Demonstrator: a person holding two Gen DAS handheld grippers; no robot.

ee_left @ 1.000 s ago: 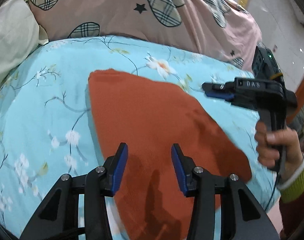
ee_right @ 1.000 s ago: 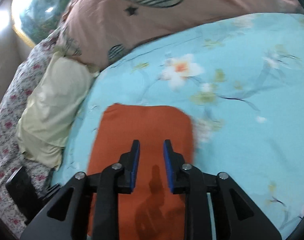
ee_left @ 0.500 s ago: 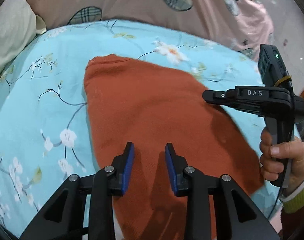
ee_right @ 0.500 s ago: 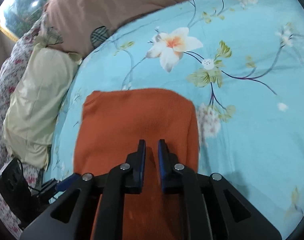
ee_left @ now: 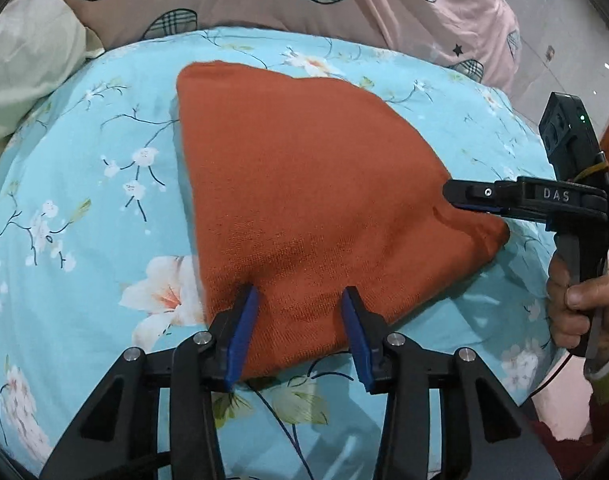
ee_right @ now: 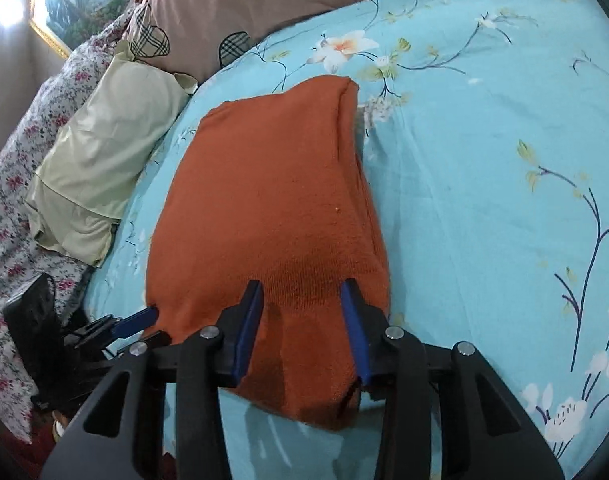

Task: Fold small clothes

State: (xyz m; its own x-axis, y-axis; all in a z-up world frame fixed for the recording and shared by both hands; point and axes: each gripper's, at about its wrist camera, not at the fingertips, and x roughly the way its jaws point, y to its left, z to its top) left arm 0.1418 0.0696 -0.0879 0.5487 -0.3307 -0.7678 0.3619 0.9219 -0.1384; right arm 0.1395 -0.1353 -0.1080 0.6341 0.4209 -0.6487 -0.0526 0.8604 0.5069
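From the left wrist camera, the orange cloth (ee_left: 316,200) lies folded and flat on the blue flowery sheet (ee_left: 84,200) of the bed. The left gripper (ee_left: 300,304) sits at the near edge of the cloth. Its blue fingers (ee_left: 240,332) are spread wide, one on each side of the cloth's near corner, and they squeeze nothing. On the right, a hand (ee_left: 584,300) holds the right gripper (ee_left: 456,196), whose tip touches the far right corner of the cloth. Behind the bed sheet lies a pink blanket (ee_left: 344,4) with checked hearts and black stars. A pale pillow (ee_left: 24,64) sits at the left.

From the right wrist camera, the cloth (ee_right: 272,200) looks like a long pad running away from the camera. The right gripper (ee_right: 302,296) is spread wide too — its two fingers (ee_right: 354,328) rest on top of the near end of the cloth and hold nothing. The blue tip of the left gripper (ee_right: 140,320) pokes in at the cloth's left edge. The pale pillow (ee_right: 104,152) lies to the left, and a painting with a gold frame (ee_right: 76,0) hangs on the wall behind.

No boxes or baskets show in either view.

Half a second ago both grippers had their fingers much closer together — now both pairs are far apart. Both are also nearer the cloth's edge than before.
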